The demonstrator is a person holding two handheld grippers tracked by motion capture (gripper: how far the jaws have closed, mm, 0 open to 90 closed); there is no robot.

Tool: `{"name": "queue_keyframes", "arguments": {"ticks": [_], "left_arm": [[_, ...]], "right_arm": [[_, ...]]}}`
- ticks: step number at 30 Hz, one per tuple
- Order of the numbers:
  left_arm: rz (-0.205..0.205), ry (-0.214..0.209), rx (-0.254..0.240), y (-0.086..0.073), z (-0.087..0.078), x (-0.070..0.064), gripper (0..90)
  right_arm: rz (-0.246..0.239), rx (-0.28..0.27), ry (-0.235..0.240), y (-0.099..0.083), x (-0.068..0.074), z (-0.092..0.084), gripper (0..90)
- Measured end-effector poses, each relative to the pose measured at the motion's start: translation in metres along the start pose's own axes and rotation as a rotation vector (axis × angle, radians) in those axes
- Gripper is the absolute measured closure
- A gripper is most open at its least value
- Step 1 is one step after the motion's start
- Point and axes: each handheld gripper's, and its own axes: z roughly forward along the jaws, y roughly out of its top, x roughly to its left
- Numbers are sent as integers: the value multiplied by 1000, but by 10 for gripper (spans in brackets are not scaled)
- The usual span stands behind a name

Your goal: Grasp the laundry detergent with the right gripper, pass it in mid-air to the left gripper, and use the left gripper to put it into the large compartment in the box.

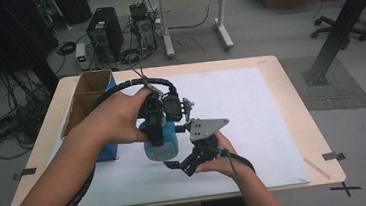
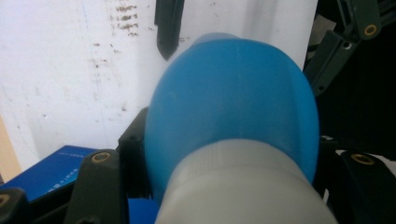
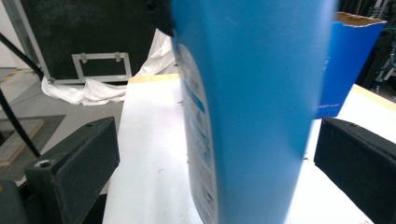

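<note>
1. The fingers [image 2: 100, 186] of the left gripper [image 1: 156, 135] are clenched on a blue plastic bottle with a pale grey cap end [image 2: 233, 102], pressing on it near that cap, where it is narrower and easier to pinch.
2. The fingers [image 3: 70, 172] of the right gripper [image 1: 184, 164] are released: in the right gripper view the black pads stand well apart on either side of the bottle's blue body [image 3: 252, 107], touching neither flank.
3. The bottle stands upright above the white sheet [image 1: 252, 117] that covers the wooden table [image 1: 289, 78], just right of a blue open-topped cardboard box [image 1: 93, 98]. Whether its base rests on the sheet cannot be told.
4. Judged from this, the top grip steadies the bottle so that it cannot tip while the lower jaws are off it; the right gripper lies level with the body, probably ready either to close on it or to draw away.
5. The left hand [image 1: 119, 119] comes over the bottle from the box side, forearm raised, its gripper pointing down onto the cap end.
6. The right hand [image 1: 220, 155] lies low, near the sheet on the bottle's other side, palm wrapped round the handle, its gripper aimed sideways at the bottle's lower half.
</note>
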Motion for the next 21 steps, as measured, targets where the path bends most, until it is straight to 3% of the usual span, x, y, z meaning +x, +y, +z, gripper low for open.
{"name": "queue_keyframes", "arguments": {"ticks": [7,8,9,12,13,14,15,17,18,21], "left_arm": [[-59,-36,-21,-12,-4,3,381],[-104,-44,-11,-15,-6,6,381],[-104,-44,-11,-15,-6,6,381],[-178,-56,-5,-22,-10,11,381],[-178,-56,-5,-22,-10,11,381],[-237,-70,-11,-26,-13,14,381],[-237,-70,-11,-26,-13,14,381],[-290,-82,-19,-30,-16,18,381],[-335,-87,-34,-34,-18,21,380],[-397,-88,-34,-38,-23,25,380]], "right_arm": [[5,0,-21,1,-11,-20,0],[-1,4,-22,2,-12,-24,0],[-1,4,-22,2,-12,-24,0],[-22,23,-16,9,-16,-40,0],[-22,23,-16,9,-16,-40,0],[-32,40,-25,13,-19,-49,0],[-31,48,-28,15,-20,-54,0],[-34,58,-34,16,-21,-58,0],[-40,84,-43,19,-24,-66,0],[-50,116,-51,21,-27,-77,0]]}}
